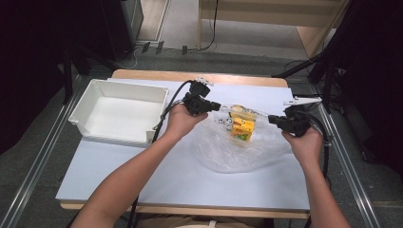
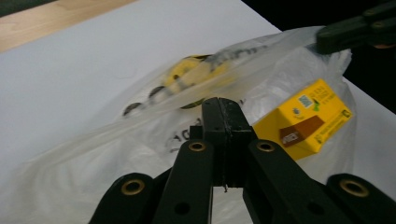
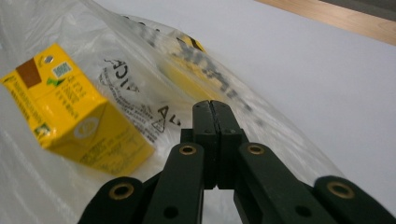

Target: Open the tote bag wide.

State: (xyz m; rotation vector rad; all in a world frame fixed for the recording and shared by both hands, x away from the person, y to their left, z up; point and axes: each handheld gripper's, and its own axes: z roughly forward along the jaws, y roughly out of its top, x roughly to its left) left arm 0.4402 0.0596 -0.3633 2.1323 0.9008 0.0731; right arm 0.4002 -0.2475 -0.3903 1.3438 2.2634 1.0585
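A clear plastic bag (image 1: 237,154) with black print lies on the white tabletop, its top edge lifted and stretched between both grippers. Inside it a yellow drink carton (image 1: 242,129) stands tilted. My left gripper (image 1: 216,105) is shut on the bag's left edge, and my right gripper (image 1: 272,118) is shut on its right edge. In the left gripper view the shut jaws (image 2: 223,105) pinch the bag film (image 2: 93,154), with the carton (image 2: 303,119) to the right. In the right gripper view the shut jaws (image 3: 211,107) pinch the film (image 3: 140,56), the carton (image 3: 70,112) at left.
A white open bin (image 1: 119,111), with nothing in it, stands at the table's back left, close to the left hand. The table's wooden edge (image 1: 190,76) runs along the back. Cables trail from both grippers over the table's sides.
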